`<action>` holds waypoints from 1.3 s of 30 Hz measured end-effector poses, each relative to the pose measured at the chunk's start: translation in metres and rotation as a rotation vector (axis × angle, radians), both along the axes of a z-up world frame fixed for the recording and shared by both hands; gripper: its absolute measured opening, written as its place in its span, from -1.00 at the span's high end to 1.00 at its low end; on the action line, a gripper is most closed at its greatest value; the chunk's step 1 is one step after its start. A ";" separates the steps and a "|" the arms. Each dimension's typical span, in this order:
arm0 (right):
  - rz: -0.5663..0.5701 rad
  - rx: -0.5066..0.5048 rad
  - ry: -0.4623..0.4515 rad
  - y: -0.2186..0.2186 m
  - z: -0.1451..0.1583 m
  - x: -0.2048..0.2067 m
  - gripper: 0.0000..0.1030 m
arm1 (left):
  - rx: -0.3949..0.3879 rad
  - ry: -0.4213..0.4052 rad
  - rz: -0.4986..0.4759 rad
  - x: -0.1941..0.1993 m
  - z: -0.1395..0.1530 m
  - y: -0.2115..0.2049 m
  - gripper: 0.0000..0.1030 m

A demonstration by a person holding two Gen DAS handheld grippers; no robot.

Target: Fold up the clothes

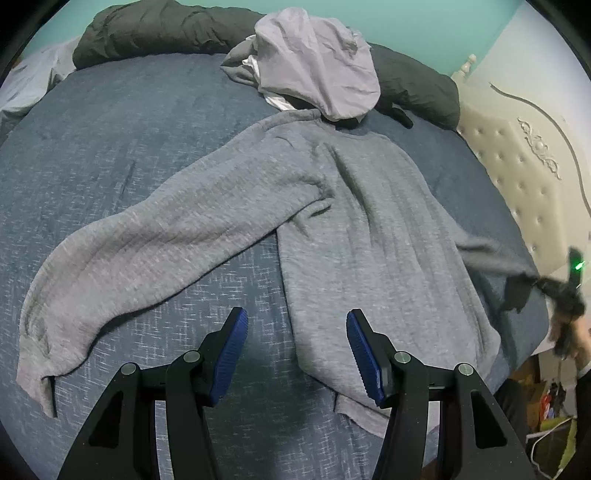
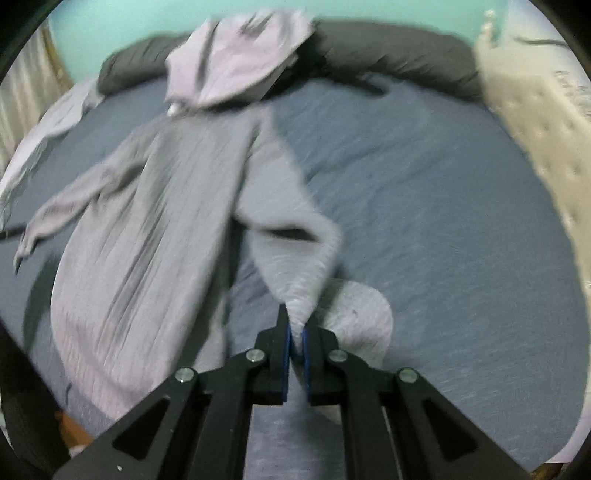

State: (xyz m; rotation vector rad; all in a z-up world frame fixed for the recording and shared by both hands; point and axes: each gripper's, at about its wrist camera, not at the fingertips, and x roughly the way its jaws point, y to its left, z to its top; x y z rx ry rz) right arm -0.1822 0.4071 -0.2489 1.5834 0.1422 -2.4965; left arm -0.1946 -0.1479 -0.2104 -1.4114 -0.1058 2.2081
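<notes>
Because the cloth is soft and limp, each grip is judged by how it will drape:
Landmark: the grey sweater [image 1: 369, 229], spread flat on the blue bedspread [image 1: 110, 129], hem toward the cameras, neck away.
Left gripper [image 1: 295, 354]: jaws apart and empty, hovering over the sweater's hem corner, one pad above the bedspread just beside it.
Right gripper [image 2: 295, 332]: pinched tight on the cuff of the sweater's right sleeve [image 2: 291, 236], which hangs lifted off the bed beside the body.
Left sleeve [image 1: 140, 251]: lying loose, angled out from the sweater's body.
Handling: thick knit, light, floppy, not slippery or fragile; it will likely sag and stretch from a single point.
Best hold: probably cuffs, hem corners and shoulders, so that folds fall straight.
Beyond the neck: a lilac garment [image 1: 317, 62] heaped on other clothes, touching the collar.
Farthest: dark bolster [image 1: 155, 33] along the wall.
</notes>
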 end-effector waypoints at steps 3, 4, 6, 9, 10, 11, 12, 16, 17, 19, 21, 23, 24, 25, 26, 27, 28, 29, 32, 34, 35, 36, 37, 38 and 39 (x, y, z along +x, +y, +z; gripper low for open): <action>0.039 -0.088 -0.103 -0.020 -0.043 0.001 0.84 | -0.016 -0.006 -0.029 0.004 0.000 0.007 -0.16; 0.047 -0.122 -0.121 -0.024 -0.052 0.002 0.84 | -0.025 -0.006 -0.041 0.006 0.000 0.010 -0.16; 0.060 -0.175 -0.135 -0.027 -0.061 0.005 0.80 | -0.037 -0.004 -0.057 0.008 0.002 0.011 -0.16; 0.057 -0.231 -0.106 -0.017 -0.055 0.008 0.42 | -0.044 0.000 -0.064 0.009 0.005 0.010 -0.16; 0.047 -0.259 -0.092 -0.008 -0.049 0.009 0.30 | -0.044 0.001 -0.063 0.009 0.006 0.010 -0.16; 0.036 -0.286 -0.078 0.001 -0.043 0.011 0.29 | -0.045 0.002 -0.062 0.009 0.006 0.009 -0.16; 0.025 -0.313 -0.064 0.010 -0.037 0.012 0.28 | -0.045 0.003 -0.061 0.008 0.007 0.009 -0.16; -0.079 -0.330 0.009 0.056 -0.015 0.015 0.28 | -0.042 0.004 -0.061 0.006 0.007 0.009 -0.16; -0.120 -0.326 0.013 0.070 -0.013 0.017 0.28 | -0.042 0.004 -0.061 0.006 0.007 0.009 -0.16; -0.190 -0.307 0.003 0.095 -0.014 0.022 0.28 | -0.041 0.005 -0.062 0.005 0.008 0.010 -0.16; -0.223 -0.274 -0.023 0.107 -0.022 0.026 0.28 | -0.039 0.007 -0.063 0.005 0.009 0.011 -0.16; -0.240 -0.252 -0.054 0.115 -0.032 0.032 0.28 | -0.040 0.007 -0.064 0.005 0.010 0.011 -0.16; -0.238 -0.251 -0.074 0.116 -0.038 0.033 0.27 | -0.041 0.006 -0.065 0.005 0.010 0.012 -0.16; -0.236 -0.250 -0.094 0.116 -0.045 0.035 0.22 | -0.043 0.005 -0.067 0.005 0.010 0.012 -0.16; -0.234 -0.249 -0.114 0.117 -0.052 0.037 0.15 | -0.046 0.005 -0.068 0.005 0.010 0.013 -0.16; -0.232 -0.245 -0.130 0.117 -0.059 0.038 0.13 | -0.050 0.006 -0.070 0.005 0.010 0.013 -0.16; -0.229 -0.238 -0.143 0.115 -0.065 0.040 0.11 | -0.052 0.007 -0.071 0.005 0.011 0.013 -0.16; -0.226 -0.233 -0.154 0.114 -0.071 0.042 0.11 | -0.053 0.008 -0.070 0.005 0.011 0.013 -0.16; -0.214 -0.228 -0.178 0.108 -0.083 0.044 0.11 | -0.057 0.010 -0.067 0.006 0.012 0.012 -0.16; -0.192 -0.210 -0.183 0.103 -0.088 0.046 0.11 | -0.060 0.010 -0.065 0.007 0.013 0.011 -0.16; -0.179 -0.198 -0.185 0.101 -0.090 0.046 0.11 | -0.061 0.009 -0.064 0.007 0.013 0.011 -0.16; -0.164 -0.184 -0.187 0.098 -0.092 0.047 0.12 | -0.062 0.007 -0.063 0.007 0.012 0.010 -0.16; -0.148 -0.171 -0.187 0.095 -0.093 0.049 0.18 | -0.063 0.006 -0.062 0.007 0.012 0.010 -0.16; -0.139 -0.160 -0.185 0.093 -0.094 0.050 0.27 | -0.064 0.006 -0.062 0.007 0.012 0.010 -0.16; -0.133 -0.148 -0.183 0.092 -0.094 0.052 0.49 | -0.064 0.006 -0.062 0.007 0.012 0.011 -0.16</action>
